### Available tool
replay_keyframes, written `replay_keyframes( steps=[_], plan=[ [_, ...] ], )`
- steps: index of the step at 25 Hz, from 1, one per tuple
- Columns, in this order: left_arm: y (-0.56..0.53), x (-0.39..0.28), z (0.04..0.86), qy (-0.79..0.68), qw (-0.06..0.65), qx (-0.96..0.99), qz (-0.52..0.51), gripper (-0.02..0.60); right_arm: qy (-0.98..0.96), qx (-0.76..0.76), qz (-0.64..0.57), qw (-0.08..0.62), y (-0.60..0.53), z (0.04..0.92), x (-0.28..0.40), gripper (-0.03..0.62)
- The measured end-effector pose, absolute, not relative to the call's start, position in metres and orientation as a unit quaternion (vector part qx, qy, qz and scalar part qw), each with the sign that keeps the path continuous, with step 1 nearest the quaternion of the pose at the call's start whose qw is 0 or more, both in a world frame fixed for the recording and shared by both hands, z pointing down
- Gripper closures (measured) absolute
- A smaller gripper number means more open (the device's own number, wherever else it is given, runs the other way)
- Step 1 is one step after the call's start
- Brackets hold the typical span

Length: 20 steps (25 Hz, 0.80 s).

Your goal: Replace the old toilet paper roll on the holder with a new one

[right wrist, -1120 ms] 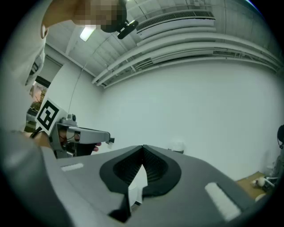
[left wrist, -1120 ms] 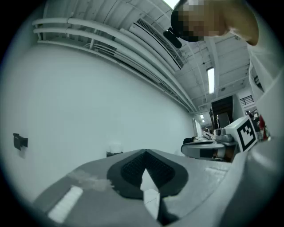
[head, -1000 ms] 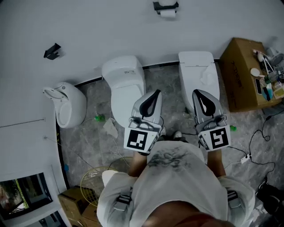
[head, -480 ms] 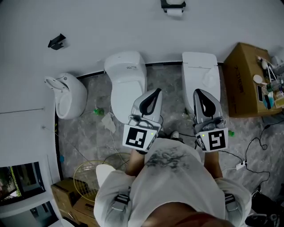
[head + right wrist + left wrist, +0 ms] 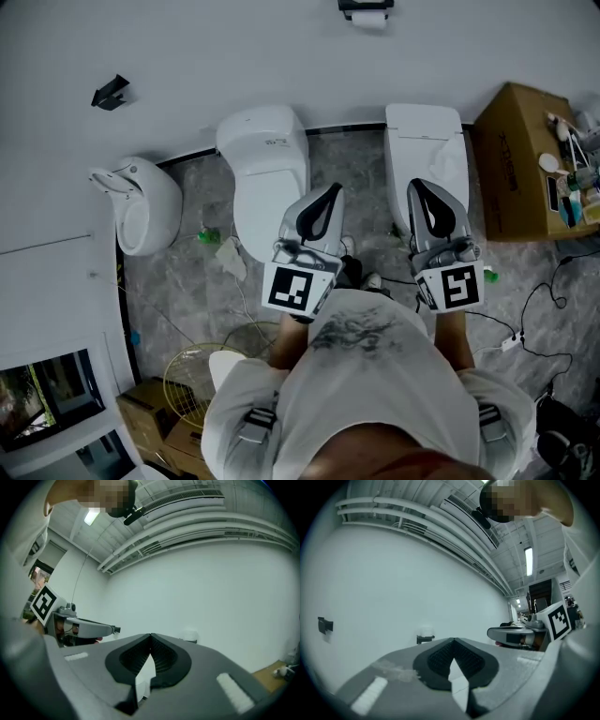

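**A:** Where is the roll?

**B:** The white toilet paper roll (image 5: 368, 19) sits on the black wall-mounted holder (image 5: 366, 5), high on the white wall. It is above the gap between the rounded white toilet (image 5: 262, 178) and the squarer white toilet (image 5: 427, 150), well apart from both tongs.

**A:** And the tongs?

**B:** The left tongs (image 5: 329, 191) and right tongs (image 5: 419, 187) are both clenched with nothing between the pads. They are held level, side by side before the chest, noses to the wall.

**A:** Why hold them like that?

**B:** Probably an approach carry. There is nothing to grip yet, so shut and tucked keeps them clear of the toilets. Both gripper views frame the holder, which suggests aiming.

**A:** Any new roll?

**B:** I can't pick one out. I judge the old roll comes off first.
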<state>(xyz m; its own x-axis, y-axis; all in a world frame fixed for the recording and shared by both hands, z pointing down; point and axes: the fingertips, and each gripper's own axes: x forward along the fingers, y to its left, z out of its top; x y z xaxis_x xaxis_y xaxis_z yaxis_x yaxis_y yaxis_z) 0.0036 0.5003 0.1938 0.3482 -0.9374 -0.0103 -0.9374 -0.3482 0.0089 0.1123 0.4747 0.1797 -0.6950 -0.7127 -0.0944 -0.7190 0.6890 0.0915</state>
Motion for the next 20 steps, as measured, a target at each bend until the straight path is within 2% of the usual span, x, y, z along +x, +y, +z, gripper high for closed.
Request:
replay_keyframes(
  steps=[12, 20],
  plan=[
    [0.4, -0.055, 0.194, -0.554, 0.004, 0.832, -0.008, 0.578, 0.911, -0.406, 0.065, 0.015, 0.382, 0.182, 0.051, 0.592],
    [0.348, -0.069, 0.2, -0.537, 0.014, 0.844, -0.007, 0.578, 0.902, -0.428, 0.053, -0.003, 0.338, 0.192, 0.037, 0.592]
  ],
)
